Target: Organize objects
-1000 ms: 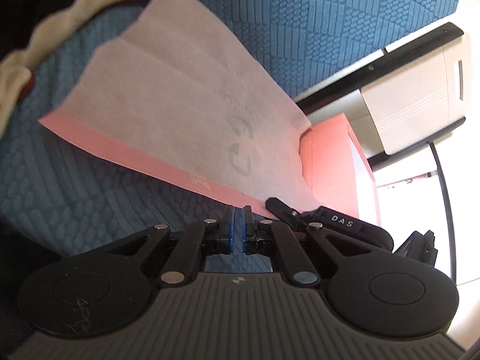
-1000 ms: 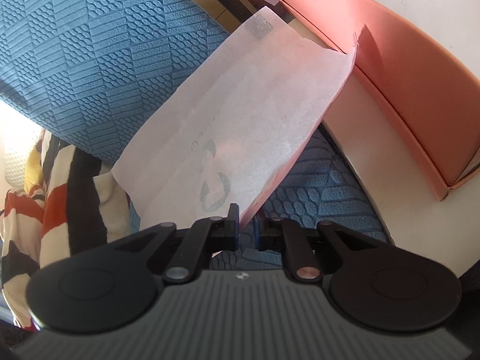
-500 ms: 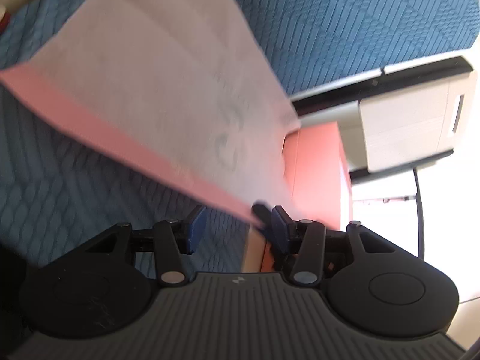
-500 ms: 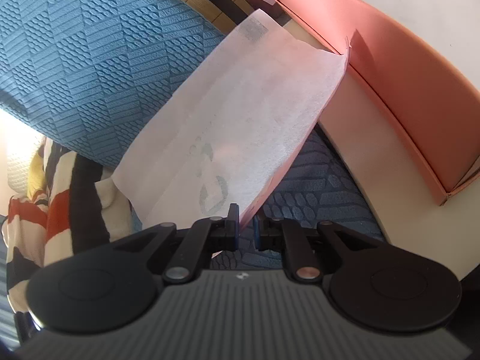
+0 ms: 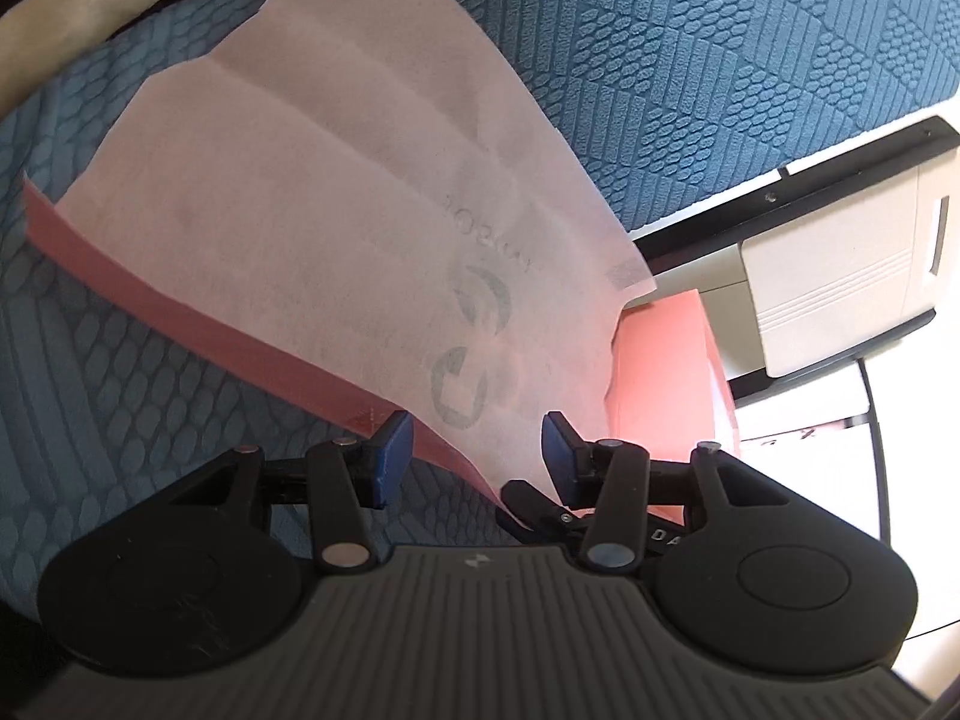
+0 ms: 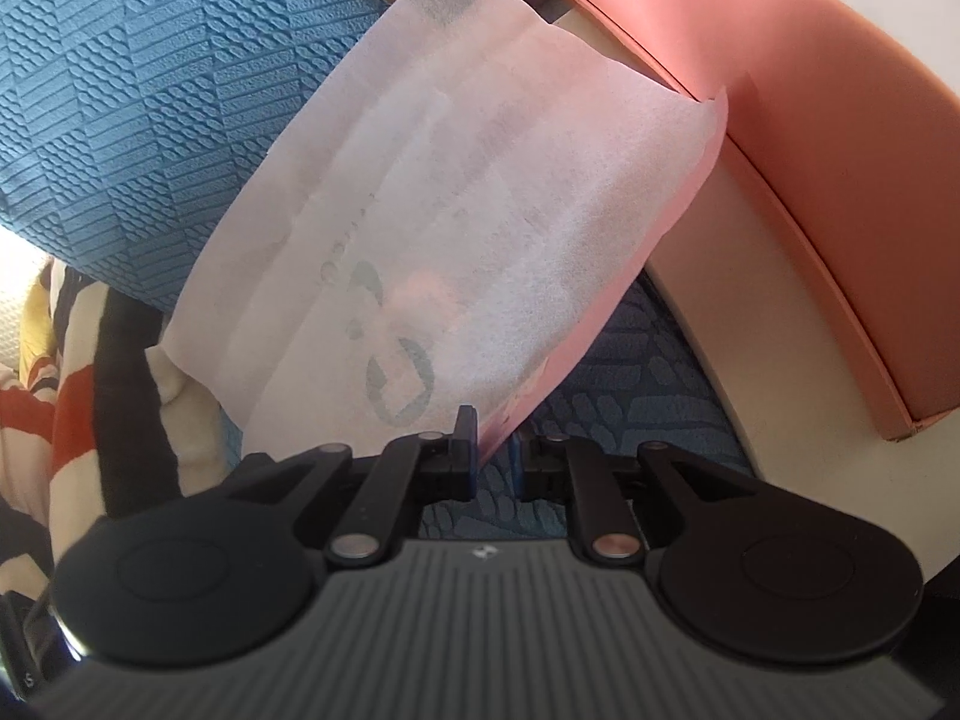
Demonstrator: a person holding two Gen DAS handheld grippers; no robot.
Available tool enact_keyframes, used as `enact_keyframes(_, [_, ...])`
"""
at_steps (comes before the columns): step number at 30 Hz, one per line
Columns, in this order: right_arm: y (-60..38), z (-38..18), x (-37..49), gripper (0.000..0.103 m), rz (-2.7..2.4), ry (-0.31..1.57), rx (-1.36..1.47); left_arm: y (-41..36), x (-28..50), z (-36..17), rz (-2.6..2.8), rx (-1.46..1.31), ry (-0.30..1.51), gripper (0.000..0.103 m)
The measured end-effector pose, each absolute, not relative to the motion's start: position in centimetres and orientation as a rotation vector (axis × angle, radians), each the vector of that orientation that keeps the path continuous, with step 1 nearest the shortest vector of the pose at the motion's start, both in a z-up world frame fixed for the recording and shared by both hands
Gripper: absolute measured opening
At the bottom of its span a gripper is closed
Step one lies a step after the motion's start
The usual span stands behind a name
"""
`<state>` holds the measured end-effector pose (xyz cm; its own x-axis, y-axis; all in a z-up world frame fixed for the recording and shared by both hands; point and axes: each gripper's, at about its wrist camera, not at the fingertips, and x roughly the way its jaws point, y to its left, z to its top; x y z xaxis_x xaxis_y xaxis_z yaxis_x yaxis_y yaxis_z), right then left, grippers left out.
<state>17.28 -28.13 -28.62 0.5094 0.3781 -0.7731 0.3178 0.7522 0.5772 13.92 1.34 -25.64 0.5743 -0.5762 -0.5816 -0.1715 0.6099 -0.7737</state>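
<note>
A flat white and pink non-woven bag (image 5: 336, 240) with a faint green logo hangs over the blue textured sofa seat (image 5: 120, 372). My left gripper (image 5: 474, 456) is open, its blue pads either side of the bag's lower edge without touching it. In the right wrist view the same bag (image 6: 456, 222) runs up toward a pink box (image 6: 828, 228). My right gripper (image 6: 492, 456) is shut on the bag's pink bottom corner. The other gripper's black tip (image 5: 534, 504) shows below the bag in the left wrist view.
A blue sofa back cushion (image 5: 720, 60) stands behind. The pink box (image 5: 666, 372) sits on a white table beside the sofa, with a beige device (image 5: 840, 276) beyond. A striped cloth (image 6: 78, 396) lies at the left in the right wrist view.
My left gripper has opened and let go of the bag's edge; its pads now stand wide apart. My right gripper keeps its hold, and the bag has tilted slightly.
</note>
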Motion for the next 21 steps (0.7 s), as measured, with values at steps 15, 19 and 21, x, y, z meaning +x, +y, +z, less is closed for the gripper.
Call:
enact_keyframes(15, [-29.2, -27.0, 16.7, 0.047, 0.13, 0.999, 0.797, 2.5, 16.3, -28.5, -0.147, -0.894, 0.992, 0.05])
enact_keyframes(19, [-28.7, -26.3, 16.5, 0.046, 0.201, 0.953, 0.812, 2.5, 17.1, -28.7, -0.144, -0.905, 1.002, 0.048])
enact_keyframes(21, [-28.3, -26.0, 16.9, 0.045, 0.221, 0.94, 0.798, 2.4, 17.4, -28.7, -0.143, -0.904, 1.004, 0.048])
